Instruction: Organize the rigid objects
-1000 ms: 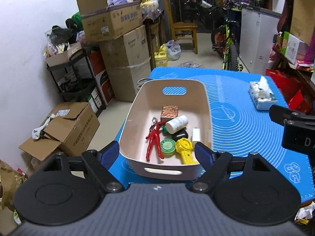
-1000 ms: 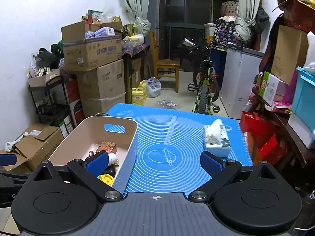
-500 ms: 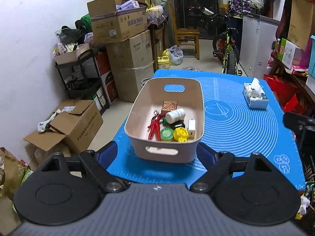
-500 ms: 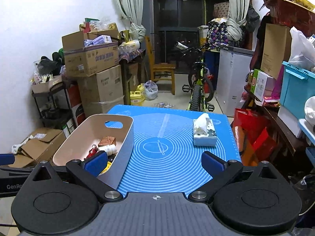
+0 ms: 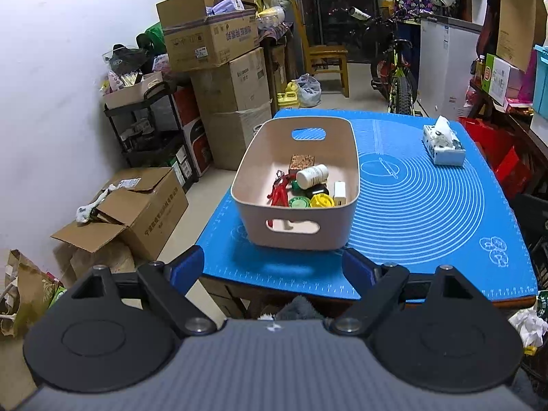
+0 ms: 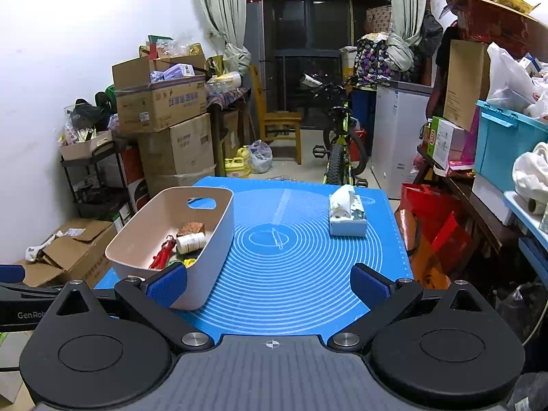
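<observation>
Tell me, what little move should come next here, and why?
Probably just back both grippers off a little more and stop. The left gripper and right gripper are both open and hold nothing, the small items, such as the white bottle and red figure, already lie in the bin, and only the tissue box stands loose on the blue mat.

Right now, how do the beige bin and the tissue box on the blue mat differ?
The beige bin is the larger, open-topped, with handle cutouts, and holds small objects; the tissue box is smaller and closed, with a tissue sticking out of its top. The bin sits on the mat's left side, nearer the grippers; the tissue box sits toward the far right. Both rest on the blue mat, apart from each other and untouched by either gripper.
</observation>
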Demonstrator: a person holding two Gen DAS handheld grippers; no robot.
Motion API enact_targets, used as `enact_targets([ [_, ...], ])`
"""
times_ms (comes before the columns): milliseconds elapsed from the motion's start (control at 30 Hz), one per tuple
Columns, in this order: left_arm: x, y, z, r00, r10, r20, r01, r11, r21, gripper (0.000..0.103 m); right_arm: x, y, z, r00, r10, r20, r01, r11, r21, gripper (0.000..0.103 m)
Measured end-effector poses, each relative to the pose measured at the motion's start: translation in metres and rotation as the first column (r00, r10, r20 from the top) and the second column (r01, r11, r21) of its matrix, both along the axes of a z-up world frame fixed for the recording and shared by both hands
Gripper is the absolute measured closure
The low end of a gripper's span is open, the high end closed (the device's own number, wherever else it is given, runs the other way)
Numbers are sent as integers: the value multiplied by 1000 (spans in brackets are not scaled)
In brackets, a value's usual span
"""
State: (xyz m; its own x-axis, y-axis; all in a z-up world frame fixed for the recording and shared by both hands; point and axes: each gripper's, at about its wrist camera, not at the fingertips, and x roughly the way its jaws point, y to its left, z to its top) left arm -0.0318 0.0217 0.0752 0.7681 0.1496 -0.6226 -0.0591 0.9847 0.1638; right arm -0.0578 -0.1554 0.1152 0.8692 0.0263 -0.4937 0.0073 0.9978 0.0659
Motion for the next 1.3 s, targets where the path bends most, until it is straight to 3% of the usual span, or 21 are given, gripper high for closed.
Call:
enact_targets([
  [267, -15, 3, -20, 999, 3, 51, -5, 999, 43, 15, -14, -1, -27, 999, 3, -32, -3, 1000, 11, 2],
  [600, -22, 6, -43, 998, -22, 52, 22, 1000, -7, 15, -29, 4, -60, 999, 10, -53, -10, 1000, 4, 2],
  [1300, -19, -4, -74, 994, -97, 60, 97, 995, -11, 15, -34, 27, -89, 999, 40, -1, -40, 998, -37, 2],
])
